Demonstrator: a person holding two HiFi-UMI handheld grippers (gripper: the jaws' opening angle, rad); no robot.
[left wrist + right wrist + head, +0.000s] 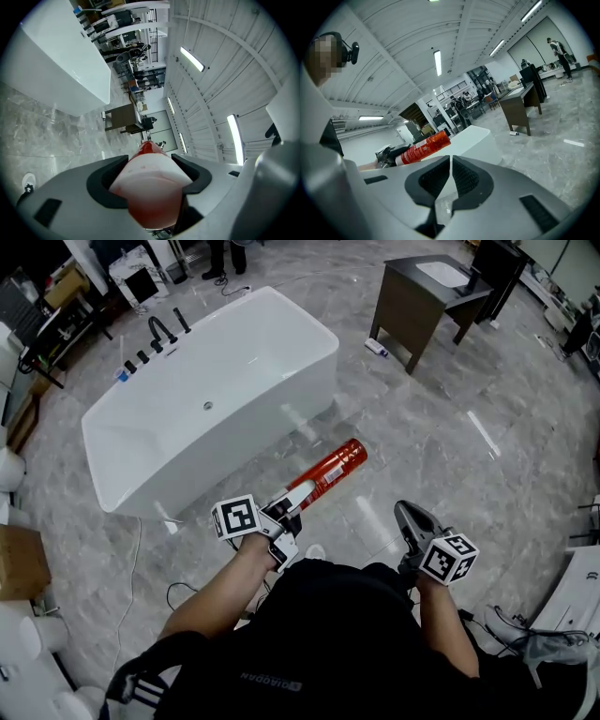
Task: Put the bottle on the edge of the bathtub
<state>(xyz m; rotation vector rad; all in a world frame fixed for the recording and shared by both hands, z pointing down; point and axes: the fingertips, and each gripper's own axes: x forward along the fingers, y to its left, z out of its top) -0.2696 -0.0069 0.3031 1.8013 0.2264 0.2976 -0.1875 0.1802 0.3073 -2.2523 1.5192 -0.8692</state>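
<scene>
A white bathtub (314,362) stands on the grey marble floor (487,437), with a dark wooden cabinet (412,310) well apart from it to the right. The red bottle (328,470) is in the air in front of the tub's near wall, not touching the tub, tilted and pointing away from the person. The left gripper (296,497) has its jaws clamped on the bottle's white end (150,187). The right gripper (407,514) hangs to the right, its jaws pressed together with nothing between them (451,176).
</scene>
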